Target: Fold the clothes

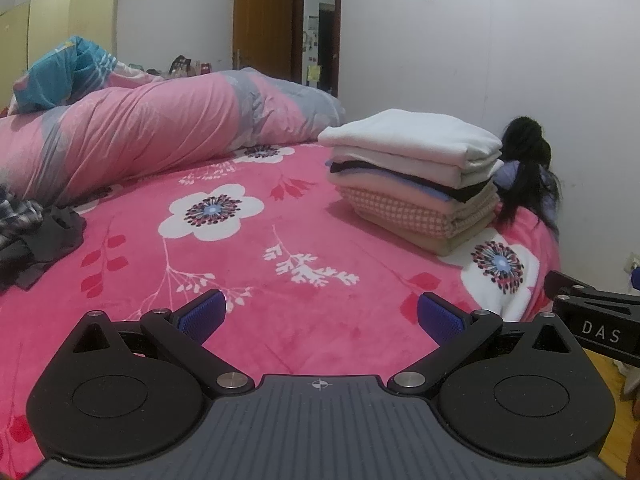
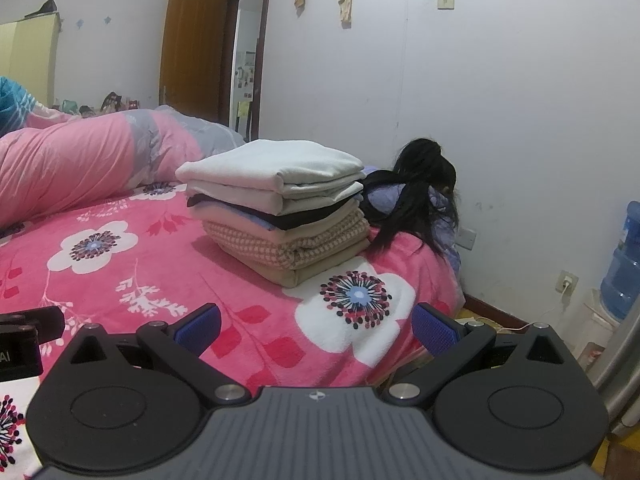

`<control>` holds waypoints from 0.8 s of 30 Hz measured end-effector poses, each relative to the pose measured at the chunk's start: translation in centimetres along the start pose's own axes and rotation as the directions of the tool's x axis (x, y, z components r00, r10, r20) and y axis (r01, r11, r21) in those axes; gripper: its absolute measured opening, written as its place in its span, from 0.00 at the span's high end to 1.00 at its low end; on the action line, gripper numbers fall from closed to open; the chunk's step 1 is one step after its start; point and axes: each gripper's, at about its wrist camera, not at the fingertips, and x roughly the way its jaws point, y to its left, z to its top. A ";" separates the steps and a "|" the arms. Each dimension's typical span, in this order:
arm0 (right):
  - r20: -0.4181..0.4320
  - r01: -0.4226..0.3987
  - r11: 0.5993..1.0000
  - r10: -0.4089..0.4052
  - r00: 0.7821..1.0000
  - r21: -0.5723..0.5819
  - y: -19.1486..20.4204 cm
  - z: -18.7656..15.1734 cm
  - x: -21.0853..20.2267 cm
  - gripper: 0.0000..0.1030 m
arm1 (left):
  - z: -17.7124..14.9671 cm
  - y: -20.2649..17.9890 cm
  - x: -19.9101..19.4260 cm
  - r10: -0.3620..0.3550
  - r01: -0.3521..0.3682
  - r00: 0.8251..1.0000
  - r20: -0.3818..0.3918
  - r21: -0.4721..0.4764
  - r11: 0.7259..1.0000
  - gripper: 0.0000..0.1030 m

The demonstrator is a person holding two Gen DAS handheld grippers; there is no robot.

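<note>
both tools gape empty; the unfolded dark clothes lie far left on the bed, nearer the left tool than the right tool.

Both views are evenly lit by soft, dim indoor light with a cool cast. The folded stack throws only a faint shadow on the pink blanket. Fisheye bending curves the bed edge and walls, with dark vignetting in the corners. Fine detail beyond the tongs looks soft and grainy; no glare shows.
</note>
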 end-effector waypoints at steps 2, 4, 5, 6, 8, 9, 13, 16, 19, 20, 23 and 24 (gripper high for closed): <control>0.001 0.000 1.000 0.000 1.000 -0.001 0.0 0.0 -0.1 0.00 | 0.0 0.0 0.0 -0.001 0.001 1.000 0.000 0.000 1.000 0.00; 0.003 0.003 1.000 -0.003 1.000 -0.002 0.0 0.0 -0.1 0.00 | 0.0 -0.1 0.0 -0.003 0.003 1.000 0.001 0.001 1.000 0.00; 0.004 0.005 1.000 -0.005 1.000 -0.002 0.0 0.1 -0.1 0.00 | -0.1 -0.1 -0.1 -0.005 0.005 1.000 0.002 0.001 1.000 0.00; 0.004 0.007 1.000 -0.007 1.000 -0.001 -0.1 0.1 -0.1 0.00 | 0.0 -0.2 -0.1 -0.007 0.007 1.000 0.003 0.000 1.000 0.00; 0.005 0.014 1.000 -0.014 1.000 0.002 -0.3 0.2 -0.1 0.00 | 0.0 -0.4 -0.2 -0.014 0.014 1.000 0.007 0.002 1.000 0.00; 0.005 0.018 1.000 -0.018 1.000 0.003 -0.4 0.2 -0.1 0.00 | 0.1 -0.5 -0.2 -0.016 0.016 1.000 0.011 0.003 1.000 0.00; 0.010 0.029 1.000 -0.029 1.000 0.009 -1.0 0.3 -0.3 0.00 | 0.4 -1.0 -0.4 -0.022 0.022 0.999 0.027 0.010 1.000 0.00; 0.012 0.035 0.999 -0.036 0.999 0.015 -1.4 0.4 -0.3 0.00 | 0.5 -1.4 -0.4 -0.025 0.025 0.999 0.032 0.019 1.000 0.00; 0.015 0.043 0.999 -0.043 0.999 0.018 -1.8 0.4 -0.4 0.00 | 0.6 -2.0 -0.4 -0.035 0.035 0.999 0.030 0.021 0.999 0.00; 0.017 0.046 0.999 -0.046 0.999 0.019 -1.9 0.4 -0.5 0.00 | 0.6 -2.1 -0.3 -0.039 0.039 0.999 0.029 0.023 0.999 0.00; 0.016 0.057 0.998 -0.057 0.998 0.020 -2.4 0.4 -0.5 0.00 | 0.4 -2.6 -0.4 -0.051 0.050 0.998 0.029 0.028 0.998 0.00; 0.015 0.061 0.998 -0.061 0.998 0.021 -2.6 0.3 -0.5 0.00 | 0.4 -2.8 -0.3 -0.055 0.054 0.998 0.029 0.031 0.998 0.00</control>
